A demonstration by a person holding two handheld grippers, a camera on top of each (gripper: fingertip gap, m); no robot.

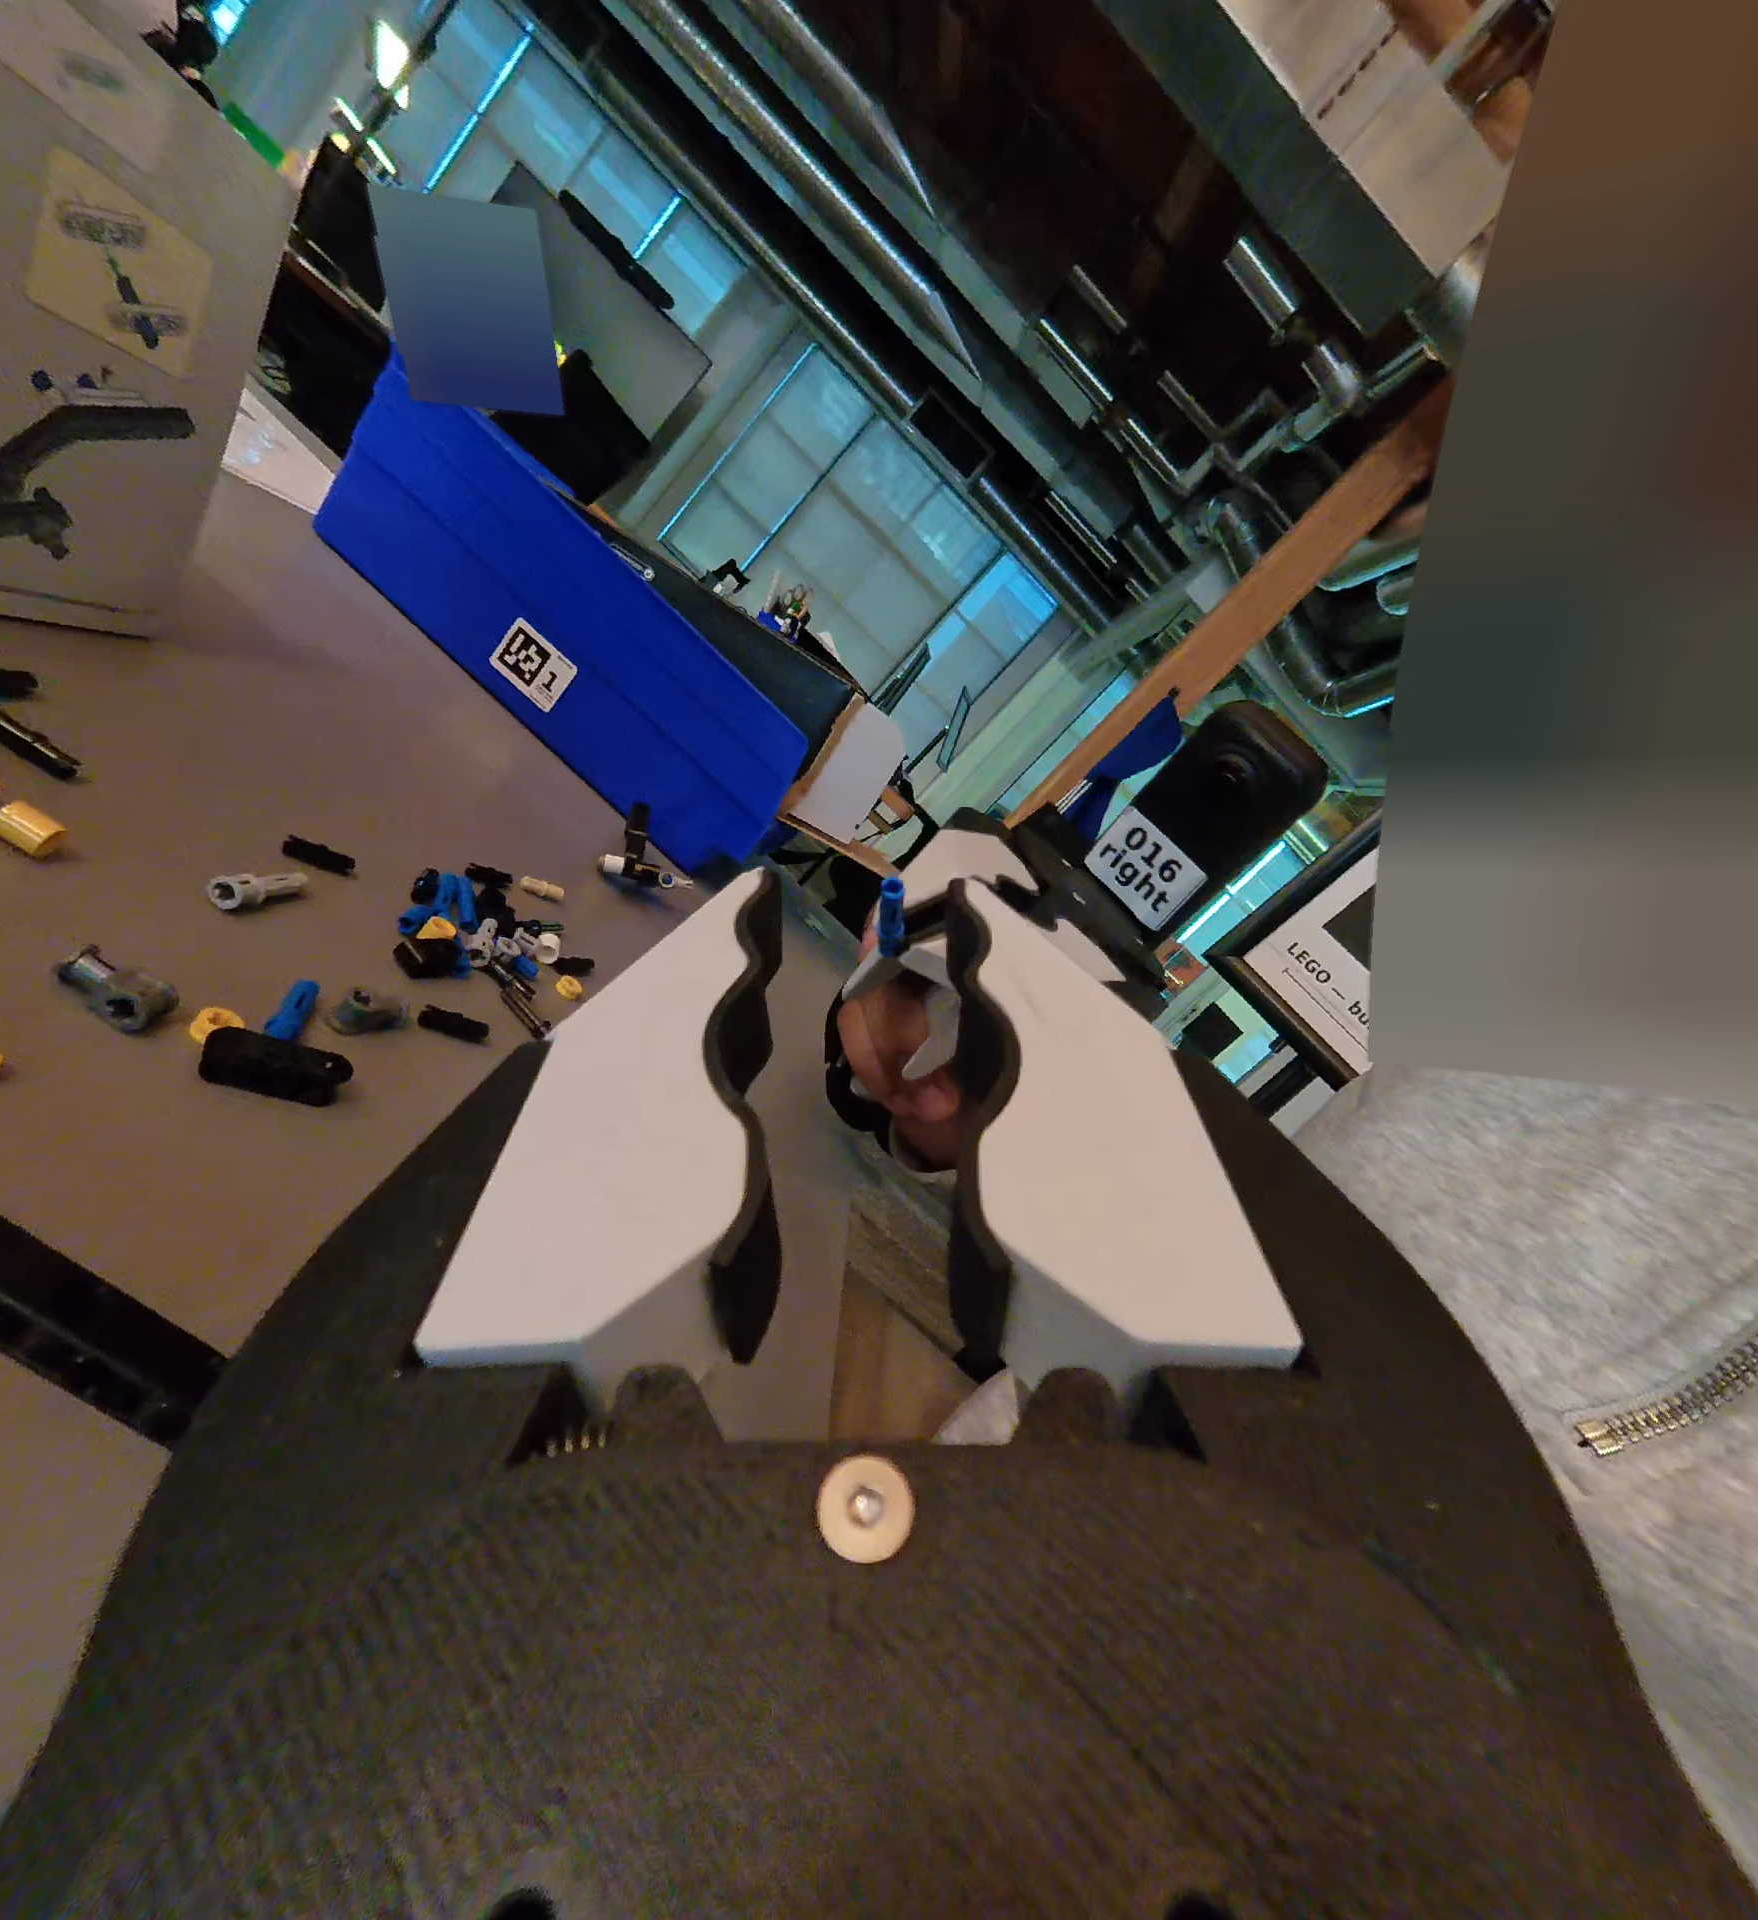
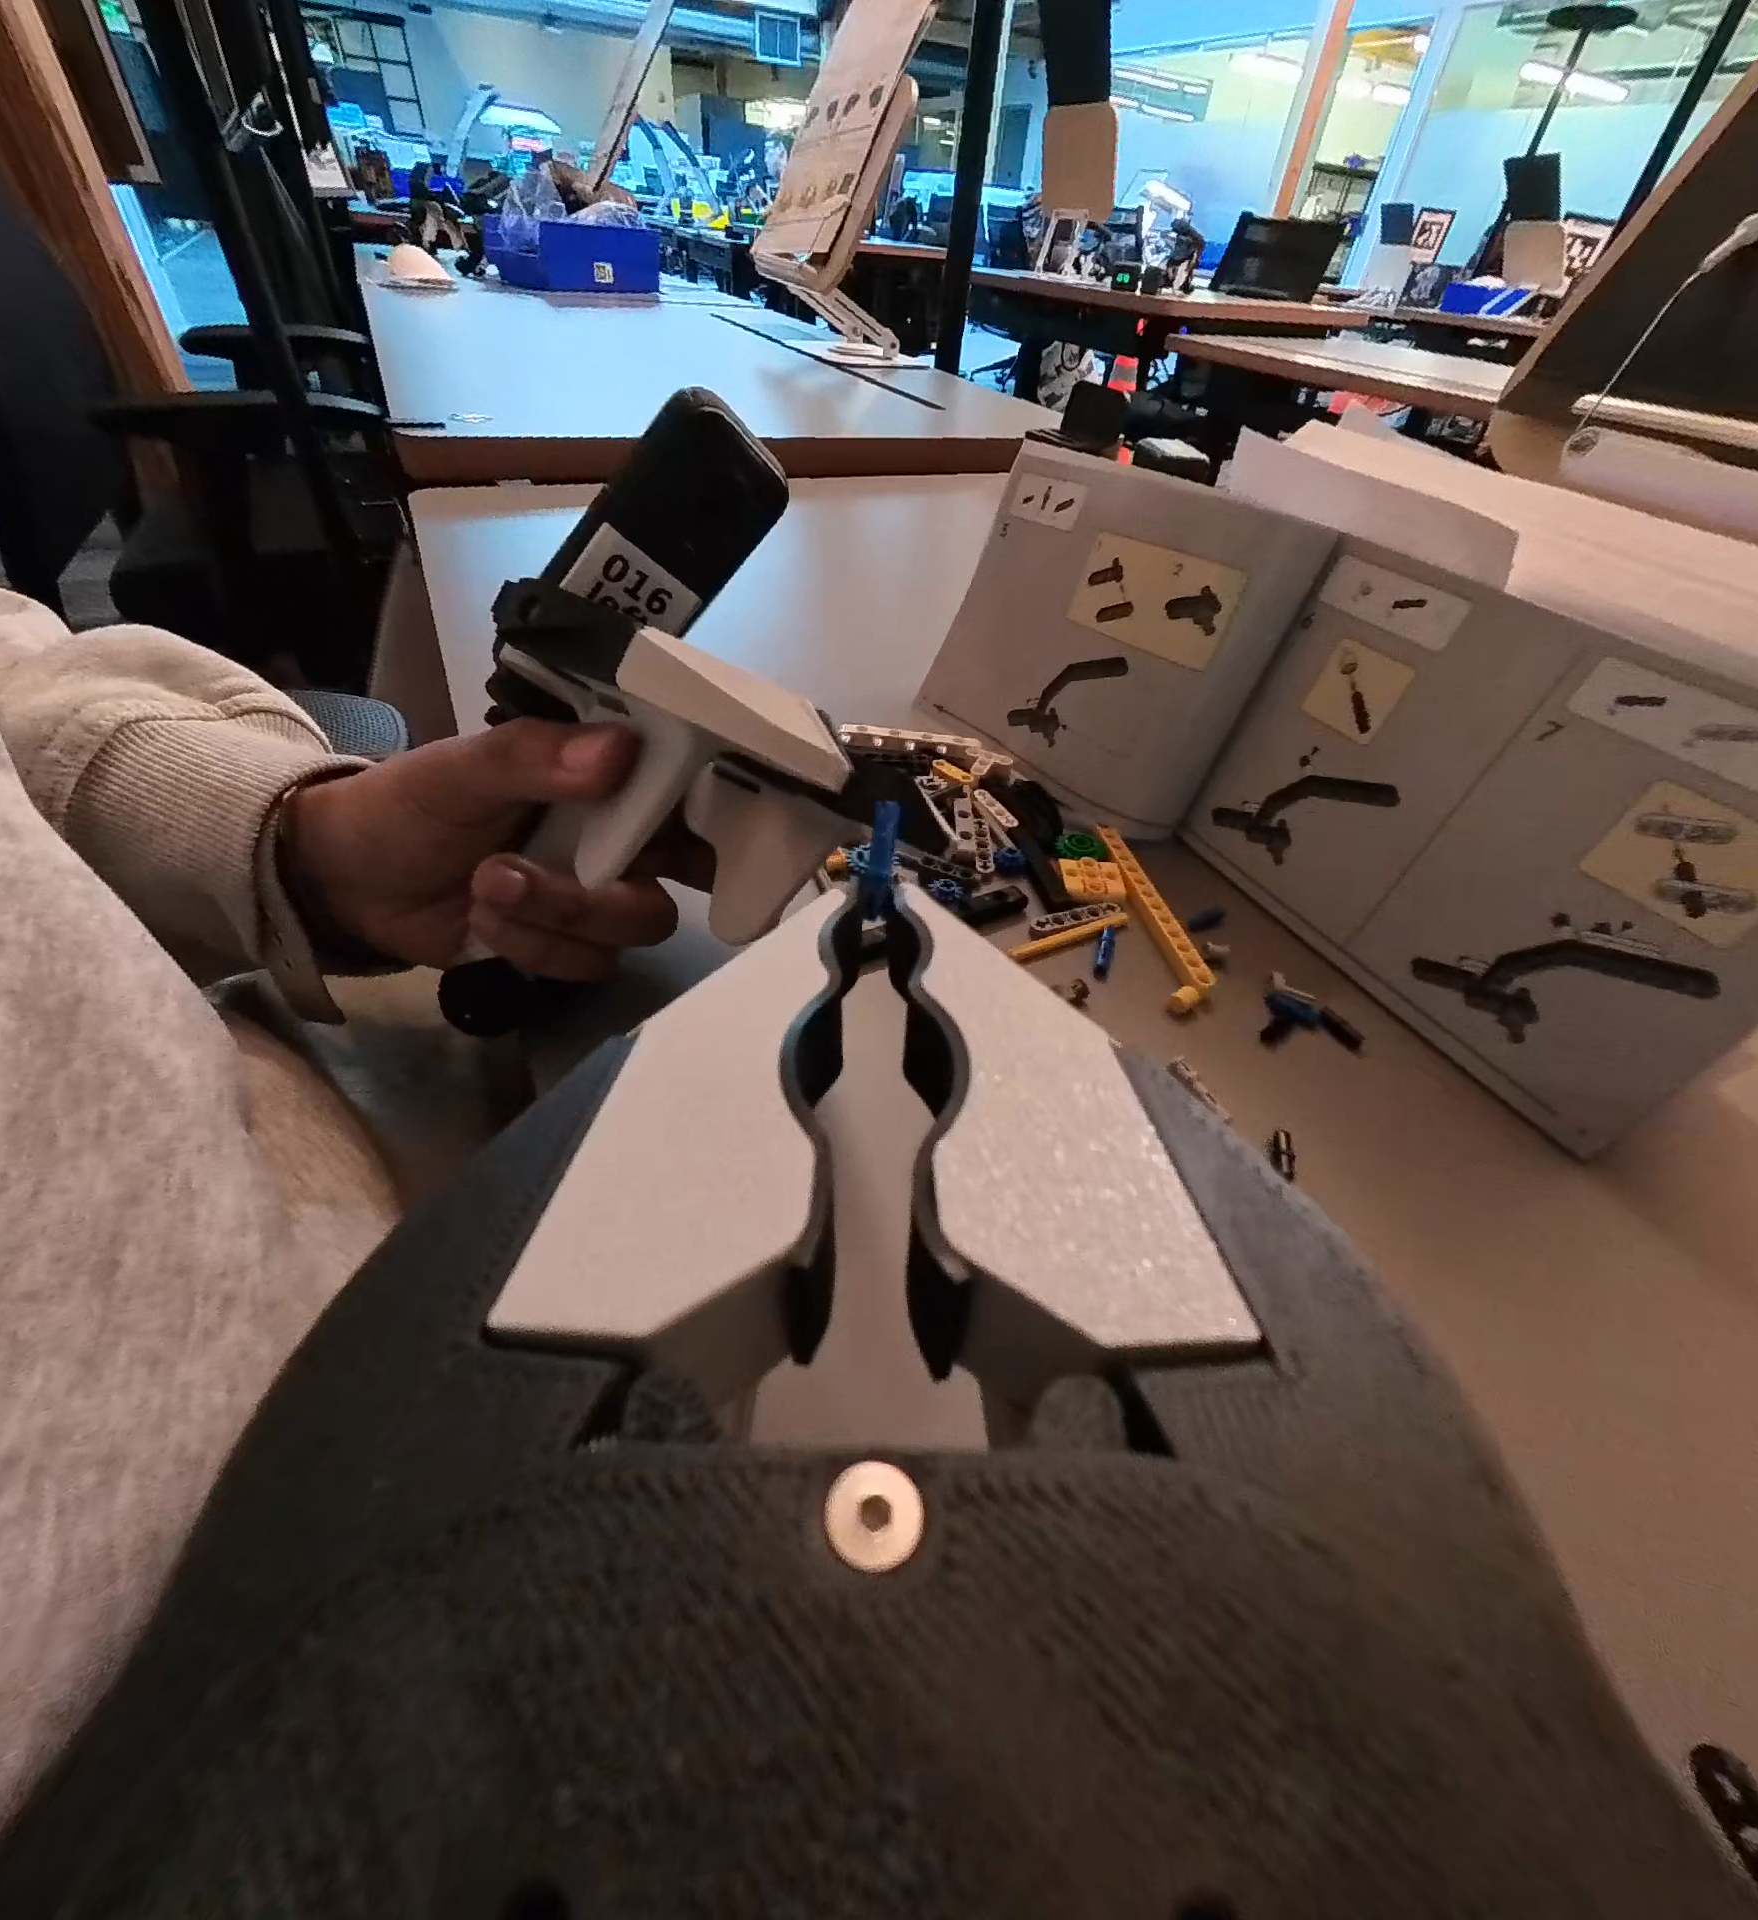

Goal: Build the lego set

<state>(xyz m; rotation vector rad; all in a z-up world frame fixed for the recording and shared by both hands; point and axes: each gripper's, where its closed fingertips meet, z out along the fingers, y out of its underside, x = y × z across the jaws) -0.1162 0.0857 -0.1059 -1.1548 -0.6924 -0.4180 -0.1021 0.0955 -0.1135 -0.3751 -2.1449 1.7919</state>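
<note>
My right gripper [image 2: 880, 914] is shut on a small blue pin [image 2: 883, 836], which stands up out of its fingertips above the table. In the left wrist view my left gripper [image 1: 859, 888] is open and empty. The same blue pin [image 1: 890, 914] shows in the gap at its tips, still held by the right gripper behind it. I cannot tell if the left fingers touch the pin. A hand [image 2: 501, 831] holds the left tool close in front of the right gripper. Loose Lego pieces [image 2: 1010, 831] lie on the table beyond.
Small blue, black, grey and yellow pieces [image 1: 480, 935] are scattered on the grey table [image 1: 335, 727], with a black beam [image 1: 272, 1065] nearer. A long yellow beam [image 2: 1155, 925] lies by the propped instruction sheets [image 2: 1114, 644]. A blue bin [image 1: 563, 644] stands behind. My left and right fingertips are right by each other. My left tips are roughly 15 cm from the long yellow beam [image 2: 1155, 925].
</note>
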